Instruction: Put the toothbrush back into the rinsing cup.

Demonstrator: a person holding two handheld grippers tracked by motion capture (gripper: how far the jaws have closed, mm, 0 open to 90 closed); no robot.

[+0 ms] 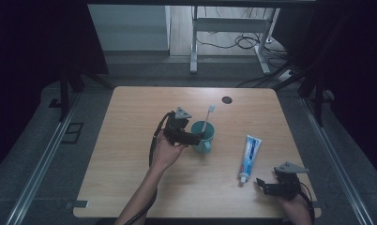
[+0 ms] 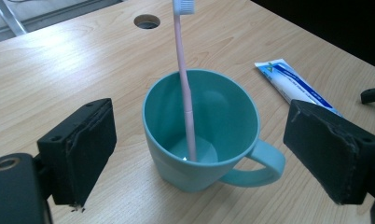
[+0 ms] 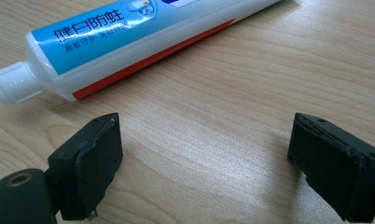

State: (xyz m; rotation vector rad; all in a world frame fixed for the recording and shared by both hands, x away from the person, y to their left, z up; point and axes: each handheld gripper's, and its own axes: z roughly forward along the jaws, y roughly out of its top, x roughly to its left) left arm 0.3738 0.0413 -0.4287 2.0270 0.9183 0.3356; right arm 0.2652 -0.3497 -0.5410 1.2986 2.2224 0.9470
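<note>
Left gripper (image 1: 194,138) at the near-left side of the teal mug (image 1: 203,136), mid-counter, fingers (image 2: 85,149) spread wide, mug standing between them but untouched by either pad

Pink toothbrush (image 2: 184,84) upright inside the mug, leaning on the rim, bristle head up and clear of the fingers

Looks like a release just finished, or a fresh grab on the mug being lined up; hard to tell which

Either way, best kept slow here: fingers held wide, drawn straight back toward the near edge, no brush against the rim, since a nudge could tip mug and toothbrush together. If grabbing instead, better centred on the mug body, away from the handle (image 2: 255,163) jutting to the right in the left gripper view

Right gripper (image 1: 266,186) low at the near-right corner of the counter (image 1: 130,140), fingers (image 3: 90,163) apart and empty, bare wood between them. Toothpaste tube (image 1: 250,157) lying flat just beyond, white cap (image 3: 13,83) pointing near, not touched

Count: one mug, one toothbrush, one toothpaste tube, two grippers, one cable hole (image 1: 227,100) at the far side
</note>
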